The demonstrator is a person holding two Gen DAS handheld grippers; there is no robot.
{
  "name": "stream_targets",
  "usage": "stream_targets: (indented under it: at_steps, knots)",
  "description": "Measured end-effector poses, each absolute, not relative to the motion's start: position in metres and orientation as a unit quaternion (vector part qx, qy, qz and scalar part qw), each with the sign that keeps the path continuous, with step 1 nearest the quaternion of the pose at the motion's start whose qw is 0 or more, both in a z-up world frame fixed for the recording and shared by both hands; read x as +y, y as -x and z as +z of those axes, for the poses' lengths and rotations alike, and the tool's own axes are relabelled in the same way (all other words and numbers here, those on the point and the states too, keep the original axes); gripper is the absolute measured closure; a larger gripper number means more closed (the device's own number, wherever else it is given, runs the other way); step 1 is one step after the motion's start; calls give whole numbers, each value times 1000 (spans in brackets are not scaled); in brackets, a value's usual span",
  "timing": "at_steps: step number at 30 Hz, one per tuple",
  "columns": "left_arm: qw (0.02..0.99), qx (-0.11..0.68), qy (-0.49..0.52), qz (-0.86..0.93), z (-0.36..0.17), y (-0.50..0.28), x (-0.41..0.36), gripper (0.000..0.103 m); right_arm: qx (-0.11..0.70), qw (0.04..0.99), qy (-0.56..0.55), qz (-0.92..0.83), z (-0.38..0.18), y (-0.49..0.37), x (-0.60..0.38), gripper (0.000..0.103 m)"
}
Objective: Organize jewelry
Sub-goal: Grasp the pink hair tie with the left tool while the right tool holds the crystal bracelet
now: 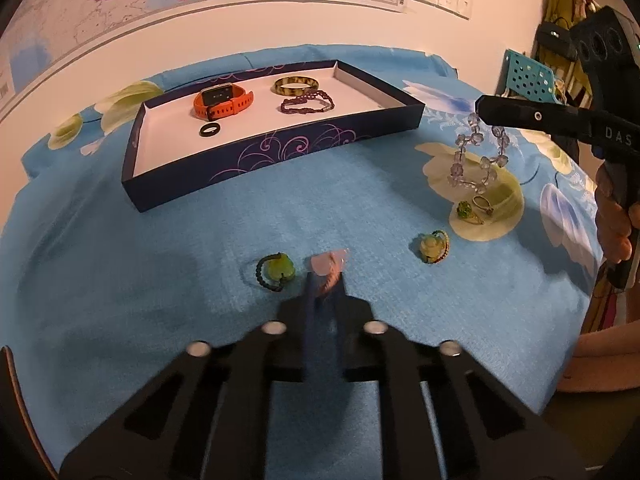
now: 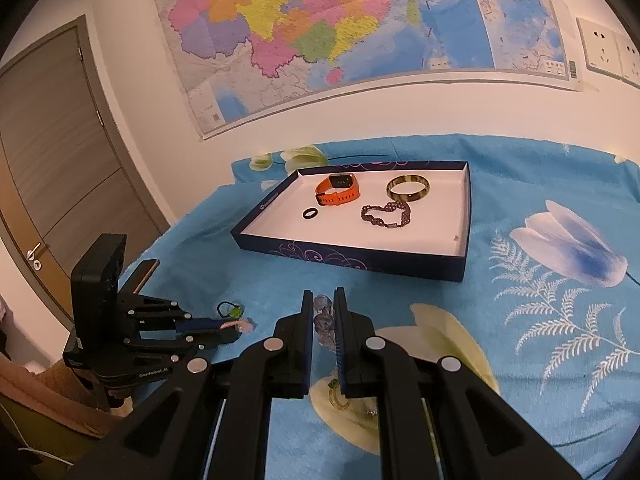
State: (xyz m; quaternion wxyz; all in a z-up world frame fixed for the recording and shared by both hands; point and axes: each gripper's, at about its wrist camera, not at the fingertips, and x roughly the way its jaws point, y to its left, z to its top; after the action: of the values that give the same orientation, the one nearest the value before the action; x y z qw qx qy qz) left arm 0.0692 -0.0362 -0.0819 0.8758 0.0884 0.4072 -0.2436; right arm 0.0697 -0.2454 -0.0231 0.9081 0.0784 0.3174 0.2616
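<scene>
A large coloured wall map [image 2: 320, 32] fills the upper middle of the right wrist view, hung on a cream-white wall [image 2: 132, 92], with white wall sockets [image 2: 604, 50] at the upper right edge. A grey-brown door [image 2: 52, 152] with a metal handle [image 2: 34, 254] takes up the left side of that frame. The lower half of both views is a blue cloth [image 1: 160, 264] printed with pale flowers, under warm, dim indoor light, and a teal perforated panel [image 1: 530, 78] shows at the right edge of the left wrist view.
</scene>
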Motion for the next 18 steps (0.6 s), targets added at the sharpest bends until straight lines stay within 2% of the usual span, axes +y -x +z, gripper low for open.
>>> stream_targets:
  at_steps: [18]
  knots:
    - [895,362,-48,-255,-47,-76,-27,99,293,917,-62,263,-5,-80,-236,95]
